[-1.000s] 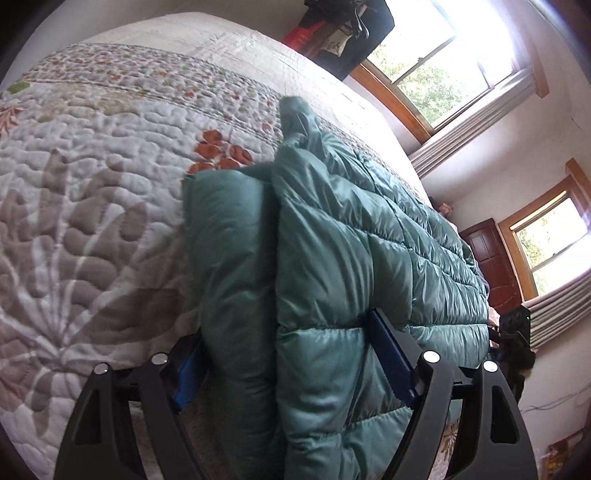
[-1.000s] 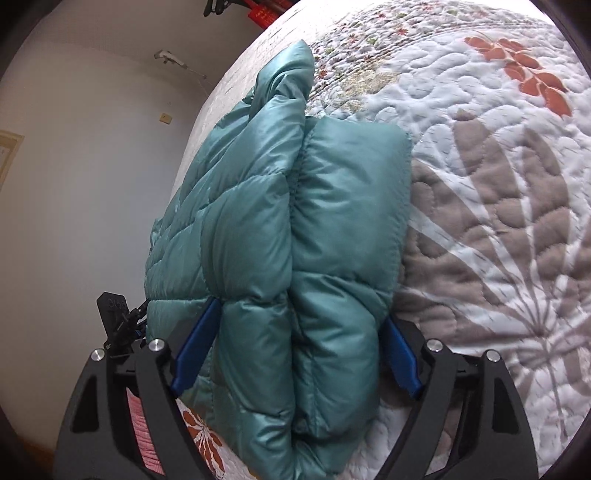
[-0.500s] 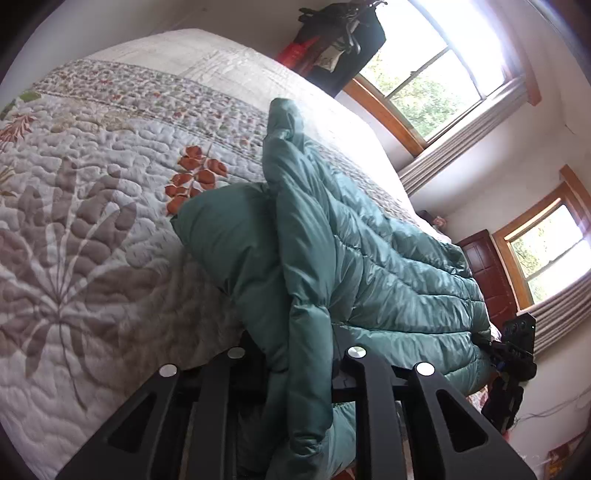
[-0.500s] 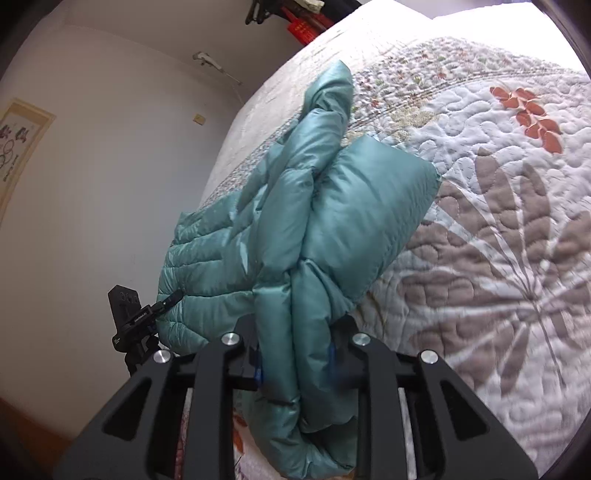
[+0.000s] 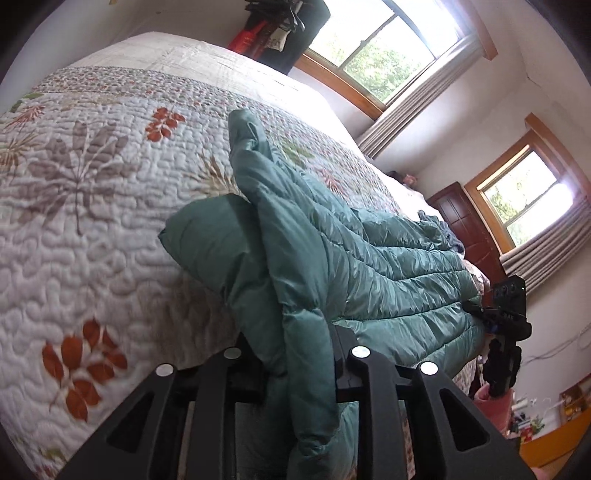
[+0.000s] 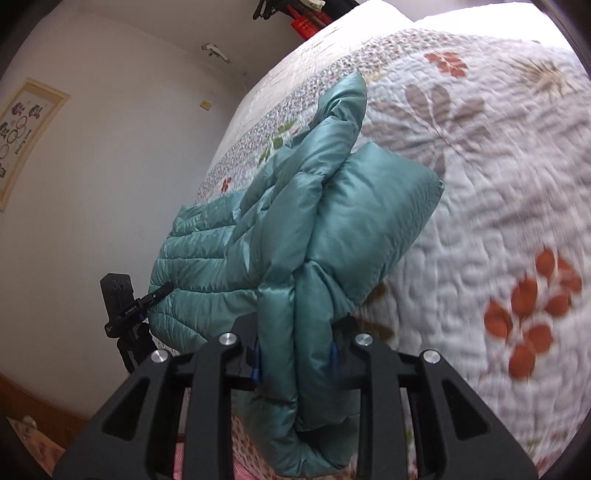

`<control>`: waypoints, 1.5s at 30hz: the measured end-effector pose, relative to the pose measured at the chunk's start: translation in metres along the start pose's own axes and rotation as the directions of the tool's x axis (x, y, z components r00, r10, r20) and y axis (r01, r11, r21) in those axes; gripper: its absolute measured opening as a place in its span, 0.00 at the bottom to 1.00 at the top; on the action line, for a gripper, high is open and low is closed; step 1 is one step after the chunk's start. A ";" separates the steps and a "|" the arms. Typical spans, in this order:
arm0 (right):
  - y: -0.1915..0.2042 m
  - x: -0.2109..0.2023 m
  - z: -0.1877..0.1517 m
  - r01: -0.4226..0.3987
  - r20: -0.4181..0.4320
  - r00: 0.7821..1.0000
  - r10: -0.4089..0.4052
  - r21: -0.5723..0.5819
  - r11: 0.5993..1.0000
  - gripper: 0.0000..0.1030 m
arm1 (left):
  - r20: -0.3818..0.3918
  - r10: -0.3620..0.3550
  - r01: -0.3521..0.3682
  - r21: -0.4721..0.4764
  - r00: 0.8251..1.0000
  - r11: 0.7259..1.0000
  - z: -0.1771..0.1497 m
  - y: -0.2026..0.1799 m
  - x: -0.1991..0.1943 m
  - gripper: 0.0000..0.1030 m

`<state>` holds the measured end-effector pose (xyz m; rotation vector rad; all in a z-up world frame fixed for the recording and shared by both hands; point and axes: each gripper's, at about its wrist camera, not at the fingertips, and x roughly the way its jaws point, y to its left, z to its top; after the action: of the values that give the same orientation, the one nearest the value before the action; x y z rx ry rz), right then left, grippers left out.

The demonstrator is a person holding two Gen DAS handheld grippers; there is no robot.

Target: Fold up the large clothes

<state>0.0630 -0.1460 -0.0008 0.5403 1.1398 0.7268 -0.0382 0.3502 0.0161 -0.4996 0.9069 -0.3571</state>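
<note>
A teal quilted puffer jacket (image 5: 362, 266) lies partly folded on the leaf-patterned quilt (image 5: 92, 229) of a bed. My left gripper (image 5: 299, 354) is shut on a bunched edge of the jacket, which hangs down between its fingers. In the right wrist view the same jacket (image 6: 332, 221) is lifted off the quilt (image 6: 498, 221), and my right gripper (image 6: 295, 354) is shut on its other bunched corner. A sleeve (image 6: 343, 107) sticks out beyond the fold. Each gripper shows small in the other's view, at the jacket's far end.
Two wood-framed windows (image 5: 384, 48) with curtains and a dark wooden door (image 5: 469, 236) stand behind the bed. Clothes hang at the bed's head (image 5: 280, 26). A white wall with a framed picture (image 6: 22, 125) borders the bed's other side.
Both grippers went from open around the jacket's edge to shut on it. They have since lifted and pulled the jacket back, so more quilt shows.
</note>
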 end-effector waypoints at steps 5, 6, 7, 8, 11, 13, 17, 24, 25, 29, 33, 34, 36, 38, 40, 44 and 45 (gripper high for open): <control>-0.009 -0.005 -0.027 0.012 -0.005 1.000 -0.012 0.007 1.000 0.28 | -0.012 0.000 -0.001 -0.006 1.000 1.000 -0.027 0.010 0.001 0.29; -0.013 -0.003 -0.028 0.011 -0.009 1.000 -0.011 0.015 1.000 0.29 | -0.010 0.005 -0.005 -0.012 1.000 1.000 -0.031 0.016 0.005 0.31; -0.019 0.003 -0.025 0.010 -0.017 1.000 -0.010 0.029 1.000 0.30 | -0.009 0.003 -0.003 -0.018 1.000 1.000 -0.034 0.020 0.008 0.33; -0.024 0.009 -0.023 0.011 -0.024 1.000 -0.010 0.042 0.999 0.31 | -0.004 -0.004 0.004 -0.025 1.000 1.000 -0.038 0.025 0.011 0.37; -0.043 0.023 -0.018 -0.011 -0.043 0.999 0.015 0.090 0.996 0.37 | 0.017 -0.023 0.023 -0.038 1.000 0.999 -0.044 0.036 0.018 0.45; -0.052 0.028 -0.018 -0.032 -0.048 0.998 0.037 0.114 0.993 0.38 | 0.023 -0.027 0.028 -0.043 0.999 0.999 -0.047 0.039 0.020 0.46; -0.050 0.023 -0.019 -0.003 -0.040 0.999 0.006 0.087 0.996 0.47 | 0.017 0.004 -0.003 -0.047 1.000 0.999 -0.047 0.038 0.012 0.50; -0.024 -0.017 -0.016 0.127 0.044 0.991 -0.127 0.002 0.992 0.50 | 0.143 0.184 -0.188 0.012 0.972 0.982 -0.037 0.019 -0.039 0.51; -0.019 -0.020 -0.012 0.145 0.050 0.988 -0.144 -0.008 0.989 0.51 | 0.160 0.203 -0.210 0.025 0.966 0.977 -0.033 0.013 -0.044 0.51; 0.005 -0.022 0.007 0.215 0.102 0.973 -0.208 -0.062 0.975 0.59 | 0.180 0.210 -0.225 0.066 0.961 0.972 -0.008 -0.011 -0.044 0.51; 0.017 -0.015 0.044 0.235 0.113 0.968 -0.225 -0.078 0.969 0.63 | 0.179 0.203 -0.227 0.125 0.963 0.966 0.011 -0.044 -0.024 0.51; 0.016 -0.009 0.054 0.240 0.106 0.967 -0.232 -0.076 0.968 0.63 | 0.170 0.200 -0.224 0.137 0.965 0.965 0.014 -0.052 -0.014 0.51; 0.013 0.003 0.073 0.252 0.084 0.965 -0.247 -0.061 0.966 0.63 | 0.159 0.195 -0.220 0.162 0.968 0.962 0.014 -0.065 -0.001 0.51; 0.004 0.018 0.091 0.260 0.054 0.965 -0.258 -0.038 0.965 0.63 | 0.147 0.216 -0.241 0.185 0.965 0.953 0.012 -0.078 0.015 0.53; -0.005 0.031 0.103 0.269 0.030 0.963 -0.269 -0.013 0.963 0.63 | 0.145 0.237 -0.262 0.193 0.961 0.946 0.010 -0.085 0.028 0.55; -0.025 0.049 0.114 0.252 -0.010 0.968 -0.251 0.028 0.967 0.55 | 0.138 0.292 -0.314 0.186 0.946 0.931 0.008 -0.086 0.046 0.59; -0.027 0.052 0.116 0.244 -0.018 0.970 -0.244 0.032 0.969 0.47 | 0.141 0.306 -0.328 0.182 0.942 0.927 0.008 -0.086 0.049 0.59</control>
<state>0.1907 -0.1276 -0.0135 0.4141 1.2090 0.4999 -0.0112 0.2571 0.0353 -0.1759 0.8169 -0.1218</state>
